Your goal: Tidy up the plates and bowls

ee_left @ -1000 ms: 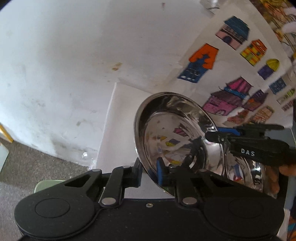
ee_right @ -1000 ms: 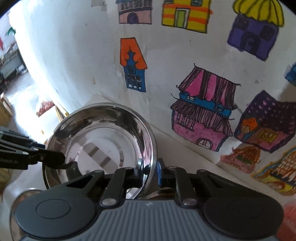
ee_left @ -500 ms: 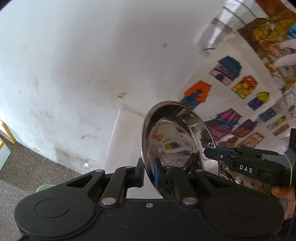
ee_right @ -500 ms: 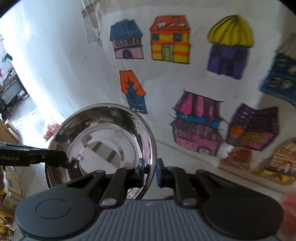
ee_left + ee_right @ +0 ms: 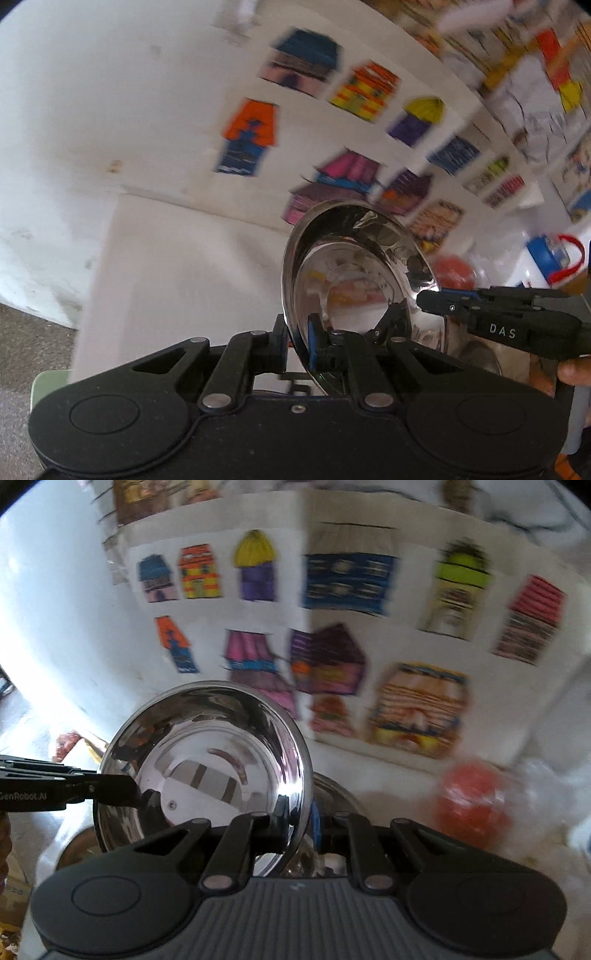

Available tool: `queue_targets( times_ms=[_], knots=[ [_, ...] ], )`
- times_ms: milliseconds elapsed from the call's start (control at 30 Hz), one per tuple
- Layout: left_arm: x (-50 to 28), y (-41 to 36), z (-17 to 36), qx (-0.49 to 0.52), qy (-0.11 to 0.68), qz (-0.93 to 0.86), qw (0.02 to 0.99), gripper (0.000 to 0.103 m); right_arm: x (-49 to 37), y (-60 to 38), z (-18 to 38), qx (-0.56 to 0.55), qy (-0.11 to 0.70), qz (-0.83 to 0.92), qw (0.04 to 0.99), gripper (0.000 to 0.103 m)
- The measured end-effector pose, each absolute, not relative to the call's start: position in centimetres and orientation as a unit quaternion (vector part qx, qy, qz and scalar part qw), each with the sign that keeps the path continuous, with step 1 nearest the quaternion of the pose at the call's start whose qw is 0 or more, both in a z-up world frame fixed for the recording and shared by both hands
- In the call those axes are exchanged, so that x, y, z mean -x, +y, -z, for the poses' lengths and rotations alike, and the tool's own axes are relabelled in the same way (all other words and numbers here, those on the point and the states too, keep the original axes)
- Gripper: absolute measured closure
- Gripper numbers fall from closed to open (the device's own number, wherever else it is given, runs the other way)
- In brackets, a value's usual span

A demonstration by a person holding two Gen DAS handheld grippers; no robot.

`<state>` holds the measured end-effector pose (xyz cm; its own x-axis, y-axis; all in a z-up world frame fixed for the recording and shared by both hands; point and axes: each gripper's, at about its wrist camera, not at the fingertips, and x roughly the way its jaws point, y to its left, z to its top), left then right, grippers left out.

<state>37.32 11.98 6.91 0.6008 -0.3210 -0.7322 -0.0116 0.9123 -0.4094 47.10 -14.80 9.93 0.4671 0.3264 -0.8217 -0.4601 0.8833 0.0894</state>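
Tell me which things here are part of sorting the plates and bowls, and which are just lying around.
Part of the job:
- steel bowl, gripped on opposite rims by the left gripper and the right gripper
- second steel dish right behind it

Just lying about:
- house drawings on the wall
- red round thing
- blue container with a red handle

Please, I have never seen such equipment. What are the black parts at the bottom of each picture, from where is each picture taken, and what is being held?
A person holds two hand-held grippers, each carrying a camera that looks along its fingers. The black parts are those grippers. In the left camera, the left gripper pinches the rim of a shiny steel bowl; the right gripper enters from the side. In the right camera, the right gripper clamps the opposite rim. Both hold one bowl before house drawings. Another steel dish lies below.
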Motion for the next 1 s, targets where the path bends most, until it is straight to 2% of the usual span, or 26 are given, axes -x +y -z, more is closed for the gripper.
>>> queue_targets(
  times_ms=[333, 567, 667, 1000],
  knots=[
    [-39.1, 7.4, -4.7, 0.153, 0.479, 0.097, 0.859, 0.092, -47.0, -18.7, -7.3, 0.086, 0.486, -0.201, 0.846, 0.089],
    [-40.2, 6.3, -5.2, 0.126, 0.493, 0.085, 0.857, 0.092, -46.0, -17.5, -6.4, 0.098, 0.499, -0.196, 0.838, 0.088],
    [-40.6, 6.0, -5.6, 0.104, 0.504, 0.084, 0.854, 0.091, -46.8, -13.9, -5.8, 0.108, 0.506, -0.191, 0.834, 0.087],
    [-42.7, 3.5, -4.6, 0.006, 0.561, 0.072, 0.825, 0.081, -45.9, -12.8, -6.1, 0.156, 0.526, -0.178, 0.817, 0.086]
  ],
)
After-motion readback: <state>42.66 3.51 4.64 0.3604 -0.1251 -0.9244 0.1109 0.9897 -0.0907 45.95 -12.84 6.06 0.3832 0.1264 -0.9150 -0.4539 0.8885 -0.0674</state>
